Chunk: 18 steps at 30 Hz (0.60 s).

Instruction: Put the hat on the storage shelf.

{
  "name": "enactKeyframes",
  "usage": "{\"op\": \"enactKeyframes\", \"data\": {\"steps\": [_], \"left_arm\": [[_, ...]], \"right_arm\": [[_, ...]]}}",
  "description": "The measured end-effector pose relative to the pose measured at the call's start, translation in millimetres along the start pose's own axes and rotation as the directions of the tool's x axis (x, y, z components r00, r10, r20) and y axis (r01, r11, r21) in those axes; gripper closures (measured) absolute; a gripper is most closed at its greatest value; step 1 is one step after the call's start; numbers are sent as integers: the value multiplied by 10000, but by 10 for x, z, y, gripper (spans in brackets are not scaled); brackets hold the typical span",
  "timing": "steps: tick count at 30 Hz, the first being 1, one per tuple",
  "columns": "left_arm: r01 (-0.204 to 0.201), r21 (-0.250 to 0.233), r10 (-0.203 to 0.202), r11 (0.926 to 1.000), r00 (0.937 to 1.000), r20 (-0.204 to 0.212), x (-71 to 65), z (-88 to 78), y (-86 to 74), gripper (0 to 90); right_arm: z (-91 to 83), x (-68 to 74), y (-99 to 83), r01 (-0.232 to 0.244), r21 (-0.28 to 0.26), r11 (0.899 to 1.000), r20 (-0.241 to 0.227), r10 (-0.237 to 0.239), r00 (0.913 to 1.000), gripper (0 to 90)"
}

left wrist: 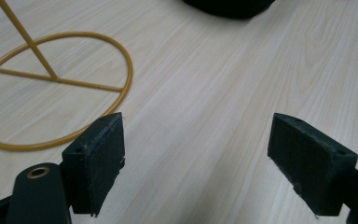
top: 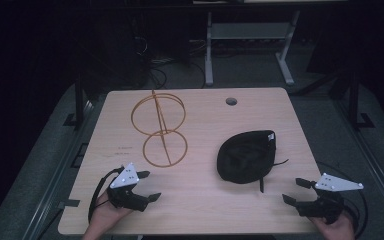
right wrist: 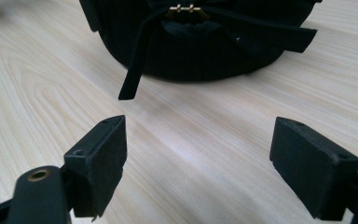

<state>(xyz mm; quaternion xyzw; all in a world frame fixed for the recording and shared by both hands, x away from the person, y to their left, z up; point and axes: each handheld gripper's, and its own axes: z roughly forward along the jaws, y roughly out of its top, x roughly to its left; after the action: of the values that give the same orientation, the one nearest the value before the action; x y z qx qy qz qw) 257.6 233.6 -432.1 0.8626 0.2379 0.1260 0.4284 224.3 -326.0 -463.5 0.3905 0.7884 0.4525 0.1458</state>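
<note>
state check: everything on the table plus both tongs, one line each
left tongs: open, holding nothing, low over the table near the stand's base ring
right tongs: open, holding nothing, pointed at the cap
black cap: lying on the table, back strap trailing loose toward the person
gold wire stand: upright on its base ring, untouched
table: cable hole near the far edge

The right gripper (right wrist: 198,163) hangs low over the pale wood table (right wrist: 37,93), its two black jaws spread wide apart with bare wood grain between them. Beyond the jaws, well clear of both, a black cap (right wrist: 200,42) rests on the table. A small brass buckle (right wrist: 185,8) sits at the cap's near side, and a black strap (right wrist: 137,60) falls from it toward the left jaw, its end stopping short of that jaw.
</note>
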Motion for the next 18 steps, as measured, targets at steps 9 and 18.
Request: {"op": "enactKeyframes", "data": {"steps": [9,18], "left_arm": [[-8,-178,12,9998,9998,204,-48,12,71,181],[-370,-340,394,9987,9965,736,-145,110,278,181]], "right_arm": [[15,-11,10,-158,8,9999,-95,158,9998,178],[30,34,75,28,-29,10000,-101,-28,9999,177]]}}
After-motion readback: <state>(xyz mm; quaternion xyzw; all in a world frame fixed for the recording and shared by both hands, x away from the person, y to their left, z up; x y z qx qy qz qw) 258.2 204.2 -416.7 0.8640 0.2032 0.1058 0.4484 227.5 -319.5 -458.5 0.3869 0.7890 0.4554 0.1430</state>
